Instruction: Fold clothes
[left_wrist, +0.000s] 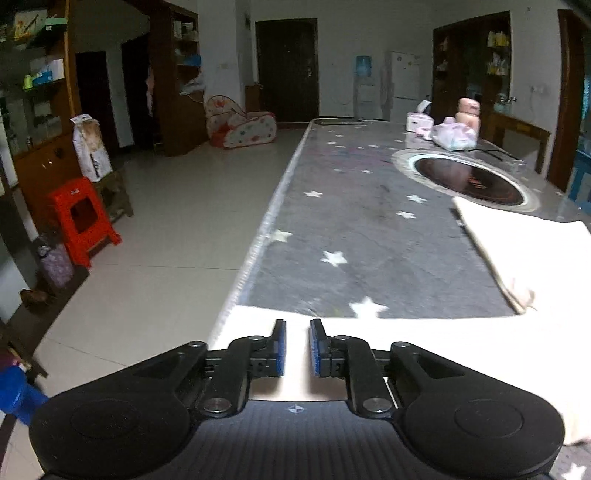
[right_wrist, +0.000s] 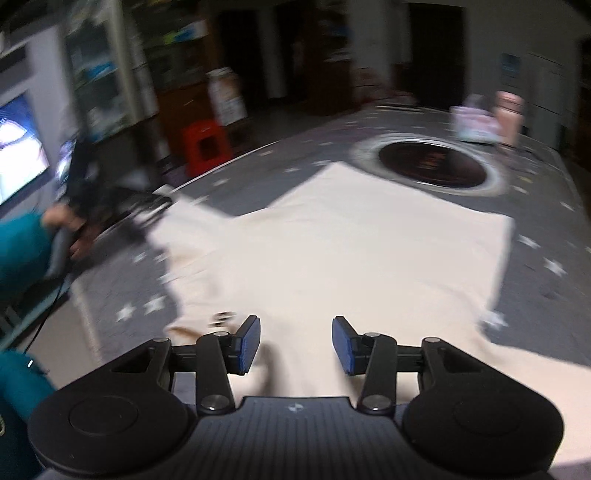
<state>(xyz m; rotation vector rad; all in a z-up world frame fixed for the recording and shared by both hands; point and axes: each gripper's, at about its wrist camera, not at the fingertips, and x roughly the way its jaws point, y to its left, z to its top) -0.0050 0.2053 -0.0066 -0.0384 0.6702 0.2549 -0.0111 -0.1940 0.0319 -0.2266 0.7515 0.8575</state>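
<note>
Nearest the left wrist camera, the left gripper (left_wrist: 297, 345) is hanging over a pale strip of the cream-coloured cotton garment (right_wrist: 332, 258), its blue-padded fingers (left_wrist: 279, 347) standing a narrow gap apart with only cloth showing below the gap; nothing is being pinched. In the right wrist view, the right gripper (right_wrist: 296, 343) is hovering low over the near part of the same garment, its fingers (right_wrist: 249, 345) standing well apart and empty; this picture is blurred, so fine creases are not being read.

The garment is lying spread on the long table (left_wrist: 351, 221), which is covered by a grey cloth printed with white stars. Its far edge is reaching close to the round dark inset ring (left_wrist: 469, 177) in the table top, and one narrower part is running out to the side where the person's hand (right_wrist: 64, 225), in a teal sleeve, is holding the left gripper.

Judgement: the step in hand is taking hold of an edge for a fold. To do it well, each pair of fingers should be closing on a single hem layer, both at matching points, with the cloth kept flat while carried over.

Beyond, pink packets (left_wrist: 456, 134) are sitting at the table's far end, and a red plastic stool (left_wrist: 83, 218) is standing on the floor.
</note>
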